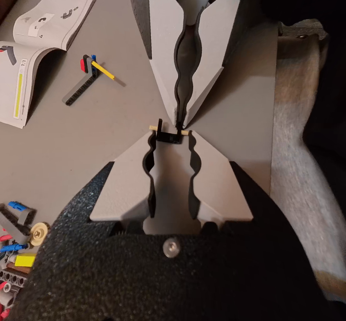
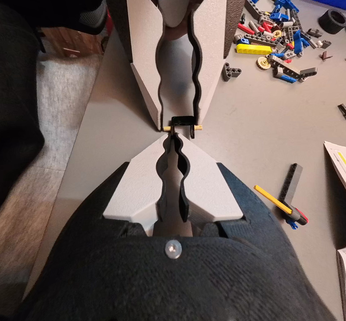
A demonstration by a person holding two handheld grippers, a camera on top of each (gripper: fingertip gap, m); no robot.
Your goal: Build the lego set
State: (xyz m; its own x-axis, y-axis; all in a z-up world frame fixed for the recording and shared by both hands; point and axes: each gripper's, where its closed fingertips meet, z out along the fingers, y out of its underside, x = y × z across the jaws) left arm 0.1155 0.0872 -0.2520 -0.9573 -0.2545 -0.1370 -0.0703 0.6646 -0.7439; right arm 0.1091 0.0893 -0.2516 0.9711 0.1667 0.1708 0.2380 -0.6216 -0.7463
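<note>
Two grippers meet tip to tip over the grey table (image 1: 112,143), sharing one small lego part.

The left gripper (image 1: 172,134) is spread wide around the black bracket (image 1: 168,136); the right gripper (image 2: 173,135) pinches its upright arm; tan pins (image 2: 198,127) stick out each side.

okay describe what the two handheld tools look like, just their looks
Both match. The left tool and right tool each have two pale grey, wedge-shaped fingers lined with wavy black pads, set in a black, grainy-textured body with one silver screw at its centre. No cables, markings or sleeves show.
</note>
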